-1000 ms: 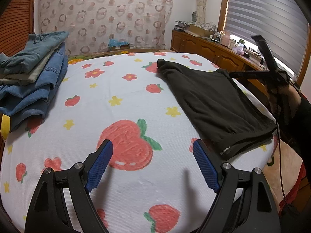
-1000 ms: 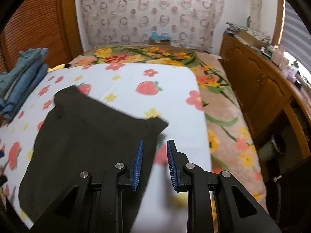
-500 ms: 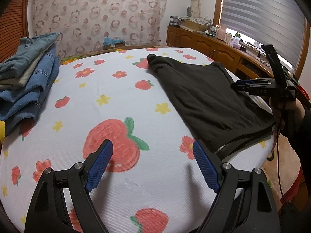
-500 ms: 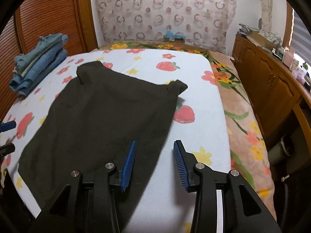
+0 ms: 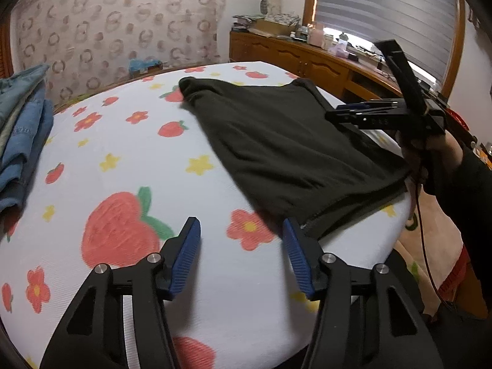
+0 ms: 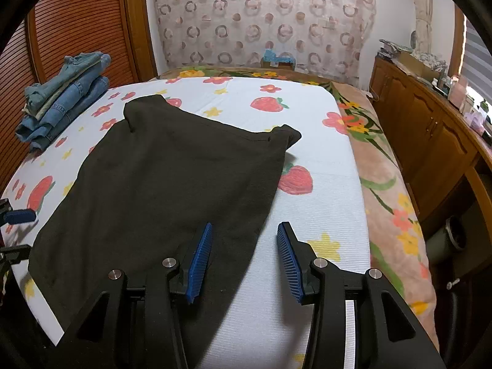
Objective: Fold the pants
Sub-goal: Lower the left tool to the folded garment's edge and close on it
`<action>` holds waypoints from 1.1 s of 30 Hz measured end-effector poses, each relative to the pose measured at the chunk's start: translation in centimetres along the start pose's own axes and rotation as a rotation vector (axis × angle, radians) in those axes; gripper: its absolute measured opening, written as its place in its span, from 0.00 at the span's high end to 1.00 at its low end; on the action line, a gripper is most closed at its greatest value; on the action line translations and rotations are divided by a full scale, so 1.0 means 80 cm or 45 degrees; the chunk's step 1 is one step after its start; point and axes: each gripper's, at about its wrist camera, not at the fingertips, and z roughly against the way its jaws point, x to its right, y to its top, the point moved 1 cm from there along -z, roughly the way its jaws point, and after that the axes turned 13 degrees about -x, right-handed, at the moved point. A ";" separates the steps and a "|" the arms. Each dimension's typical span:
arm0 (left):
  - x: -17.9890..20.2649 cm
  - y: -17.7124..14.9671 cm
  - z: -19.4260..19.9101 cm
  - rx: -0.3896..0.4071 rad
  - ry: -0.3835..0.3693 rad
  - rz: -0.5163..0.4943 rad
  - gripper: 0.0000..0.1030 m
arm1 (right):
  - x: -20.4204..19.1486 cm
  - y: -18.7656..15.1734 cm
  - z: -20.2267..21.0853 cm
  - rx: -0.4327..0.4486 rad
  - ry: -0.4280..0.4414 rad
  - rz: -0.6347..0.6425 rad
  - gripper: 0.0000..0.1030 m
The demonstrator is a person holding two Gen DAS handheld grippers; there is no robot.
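Dark pants [image 6: 172, 184] lie flat on the strawberry-print bed sheet [image 5: 129, 166], a stack of folded jeans [image 6: 64, 101] at the far edge. Left tongs [image 5: 241, 246] have just been closing, half apart over bare sheet just beside the pants' corner, gripping nothing. Right tongs [image 6: 244, 247] have just been opening, half apart over the pants' near edge, pads clear.

Dark folded cloth pants [image 6: 172, 181] lie flat on the strawberry-print bed sheet [image 6: 310, 215], spreading ahead of both open pairs of jaws; a stack of folded blue denim jeans [image 6: 66, 101] sits far left, wooden cabinets [image 6: 430, 141] right.
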 end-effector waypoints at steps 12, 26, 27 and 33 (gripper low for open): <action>0.018 0.007 0.005 0.004 -0.056 -0.054 0.57 | 0.000 0.000 -0.002 0.002 -0.001 0.002 0.55; 0.029 0.007 -0.009 -0.033 -0.044 -0.095 0.57 | 0.000 0.000 -0.003 0.002 0.001 0.002 0.55; 0.030 0.007 -0.010 -0.032 -0.042 -0.097 0.57 | 0.000 0.000 -0.003 0.002 0.001 0.003 0.55; 0.036 0.004 -0.004 0.007 -0.052 -0.126 0.80 | 0.000 0.000 -0.003 0.002 0.001 0.003 0.55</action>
